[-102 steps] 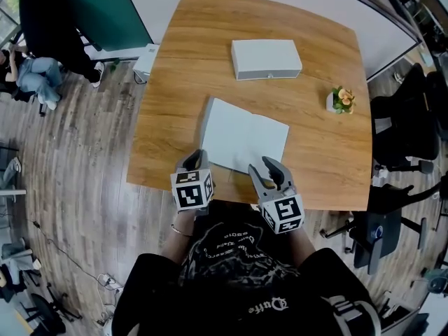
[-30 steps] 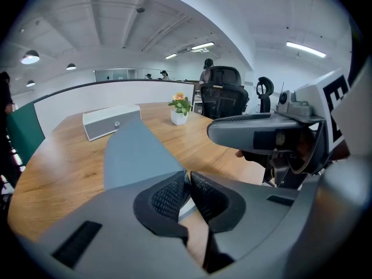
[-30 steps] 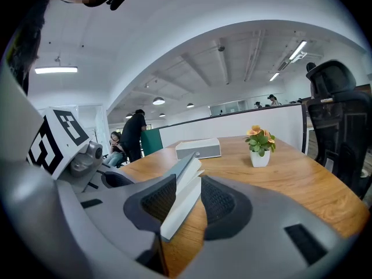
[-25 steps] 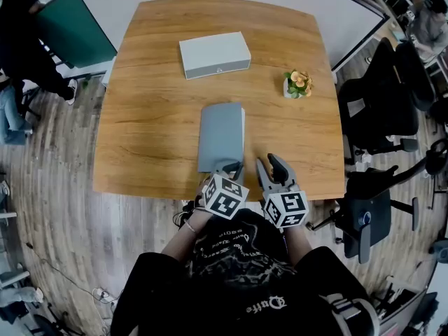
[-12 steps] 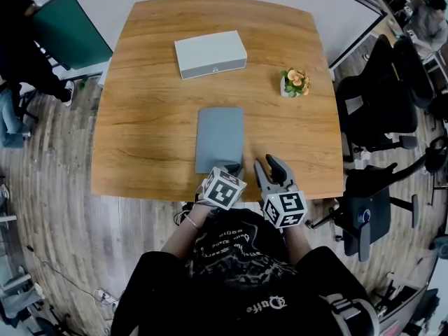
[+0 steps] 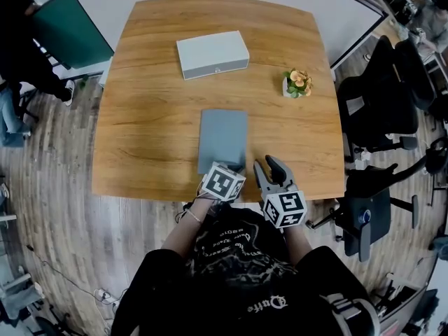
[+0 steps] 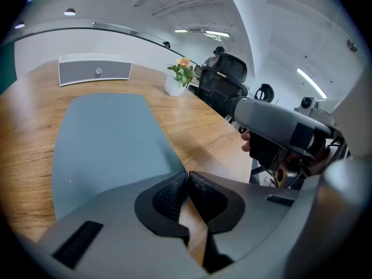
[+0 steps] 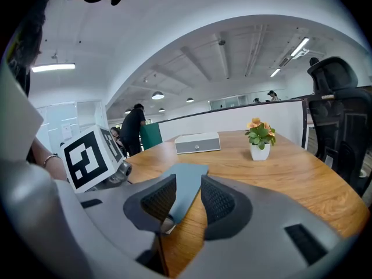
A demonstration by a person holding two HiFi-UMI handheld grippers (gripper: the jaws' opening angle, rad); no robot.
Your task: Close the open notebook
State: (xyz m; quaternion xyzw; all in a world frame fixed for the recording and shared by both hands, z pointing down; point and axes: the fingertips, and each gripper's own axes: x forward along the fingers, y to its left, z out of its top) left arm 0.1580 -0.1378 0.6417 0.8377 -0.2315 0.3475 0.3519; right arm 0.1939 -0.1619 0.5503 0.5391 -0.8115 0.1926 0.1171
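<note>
- Status: the notebook point(image 6: 223, 141) lies shut and flat on the table point(image 6: 154, 82), grey cover up, near the front edge. Judged from this, the closing is done or all but done.
- Left gripper point(image 7: 188, 176): jaws together, pads meeting, nothing seen between them. The tips sit at the notebook's near right corner; whether they touch the cover cannot be told.
- Right gripper point(image 8: 188, 180): jaws partly apart, holding nothing. It hovers just right of the notebook's near end, above the table edge.
- Risk, cover spring-back: if the left gripper lifts off abruptly, a stiff spine may let the cover rise again. Cause: no pressure left on the cover.
- Risk, sliding: a tip drawn back toward the person while it rests on the cover can drag the notebook to the front edge or over it. Cause: pad friction on the cover.
- Risk, snagging: the open right jaws may catch the near corner and lift the cover during withdrawal. Cause: close clearance beside the notebook.
- The box point(image 6: 213, 54) and the plant point(image 6: 297, 82) stand well apart; collision is unlikely.
</note>
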